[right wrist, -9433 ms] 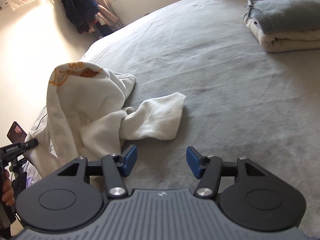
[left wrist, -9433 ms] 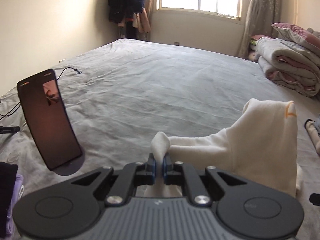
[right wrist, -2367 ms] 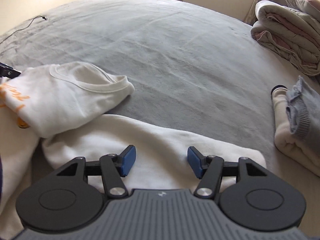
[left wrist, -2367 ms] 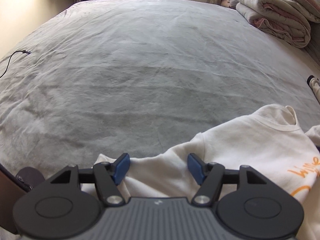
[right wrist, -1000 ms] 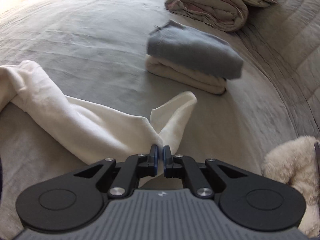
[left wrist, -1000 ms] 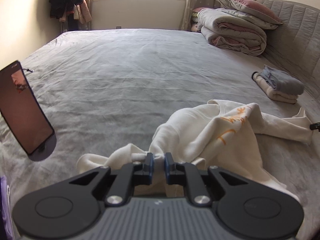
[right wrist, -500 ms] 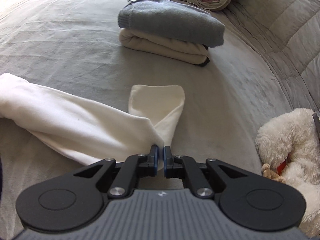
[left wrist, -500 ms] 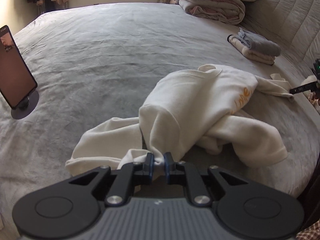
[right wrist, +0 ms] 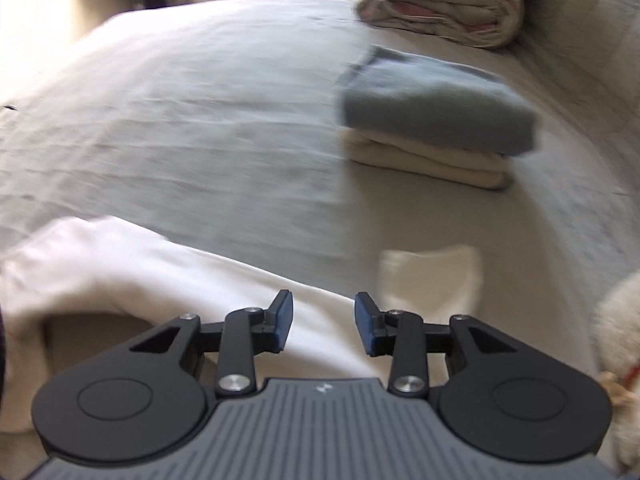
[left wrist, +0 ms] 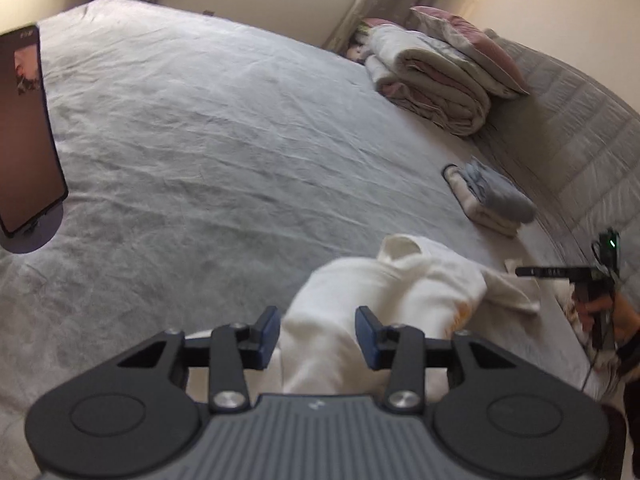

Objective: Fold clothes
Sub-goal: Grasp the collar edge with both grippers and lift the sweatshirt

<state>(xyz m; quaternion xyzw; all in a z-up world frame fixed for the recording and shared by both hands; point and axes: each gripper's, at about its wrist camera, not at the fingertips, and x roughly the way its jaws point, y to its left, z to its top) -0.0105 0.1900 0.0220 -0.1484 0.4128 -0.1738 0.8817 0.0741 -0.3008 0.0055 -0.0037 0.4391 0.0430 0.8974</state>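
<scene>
**Both grippers letting go over a cream sweatshirt that runs sideways across the near edge of the bed**

Nearest the left gripper (left wrist: 316, 332), the cream sweatshirt (left wrist: 400, 292) rises as a bunched ridge straight between the blue pads, whose jaws are opening; the cloth looks free of both pads, though the blur leaves a light brush possible. From there the garment runs away to the right, its long axis lying across the view, not along the fingers, and ends in a sleeve tip just under the right gripper (left wrist: 560, 271), which shows at the edge of that view.

In the right wrist view the right gripper (right wrist: 323, 326) has its jaws opening too, with a flat band of the sweatshirt (right wrist: 168, 276) passing beneath and between the pads without being pinched. A squared cuff (right wrist: 430, 276) lies just beyond and to the right of the fingers. Each hand is thus nearest its own end of the garment, so any next fold probably starts from those ends.

An orange printed mark (left wrist: 460, 316) shows on the cloth; it is too blurred and creased to read.

Farther off on the grey bed (left wrist: 208, 128) sit a folded stack (right wrist: 436, 128), a propped phone (left wrist: 24, 128) and rolled quilts (left wrist: 436, 84).
</scene>
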